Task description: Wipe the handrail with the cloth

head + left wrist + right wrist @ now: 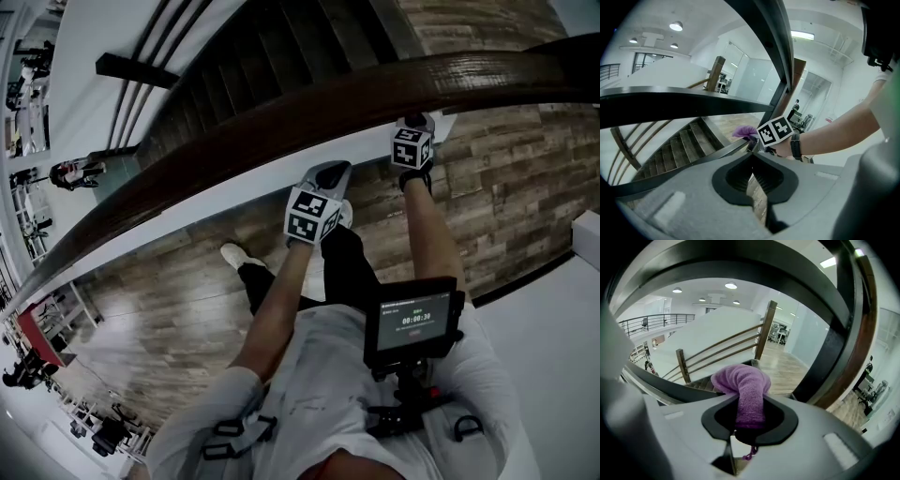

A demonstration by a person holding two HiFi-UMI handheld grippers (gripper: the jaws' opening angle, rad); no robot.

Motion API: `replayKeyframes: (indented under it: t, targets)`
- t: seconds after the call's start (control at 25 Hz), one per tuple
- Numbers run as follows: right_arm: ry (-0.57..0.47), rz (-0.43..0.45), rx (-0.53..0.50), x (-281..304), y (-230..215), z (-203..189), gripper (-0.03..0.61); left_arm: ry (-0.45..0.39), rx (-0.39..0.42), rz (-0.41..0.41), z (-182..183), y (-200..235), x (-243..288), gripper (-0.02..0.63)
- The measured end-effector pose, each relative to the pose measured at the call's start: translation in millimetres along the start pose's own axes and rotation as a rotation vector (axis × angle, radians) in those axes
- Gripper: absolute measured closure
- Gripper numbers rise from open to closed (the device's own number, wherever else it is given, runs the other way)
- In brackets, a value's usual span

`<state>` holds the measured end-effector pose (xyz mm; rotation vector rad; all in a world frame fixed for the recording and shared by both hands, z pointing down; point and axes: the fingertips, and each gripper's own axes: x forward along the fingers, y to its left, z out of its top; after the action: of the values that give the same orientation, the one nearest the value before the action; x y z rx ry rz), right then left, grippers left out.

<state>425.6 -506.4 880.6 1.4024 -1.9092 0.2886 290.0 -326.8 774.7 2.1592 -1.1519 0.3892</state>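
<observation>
The fuzzy purple cloth (744, 387) bulges, bunched, from the right hand-held gripper (749, 425), whose jaws pinch it just under the dark wooden handrail (281, 114). The left hand-held gripper (752, 177) has its jaws pressed together on nothing.

Left tool (328, 175), right tool (415, 123) — beside handrail (281, 120)

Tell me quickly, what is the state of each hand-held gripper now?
Left hand-held gripper: closed, holding nothing.
Right hand-held gripper: closed on the purple cloth.

Fuzzy purple cloth (743, 387), bunched upright between jaws, beside the curved dark-brown wooden handrail (281, 127)
</observation>
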Motion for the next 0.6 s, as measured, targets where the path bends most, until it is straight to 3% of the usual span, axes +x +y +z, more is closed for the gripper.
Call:
replayKeyframes:
  t: [0.36, 0.52, 0.6]
  targets:
    - [0.06, -0.113, 0.05, 4, -75, -10, 0.499, 0.012, -0.009, 0.011, -9, 1, -5, 0.614]
    - [0.101, -0.126, 0.035, 2, -83, -23, 0.5, 0.01, -0.017, 0.012, -9, 3, -11, 0.614]
    - [0.142, -0.109, 0.086, 4, -83, -39, 0.499, 0.009, -0.025, 0.014, -5, 4, -9, 0.614]
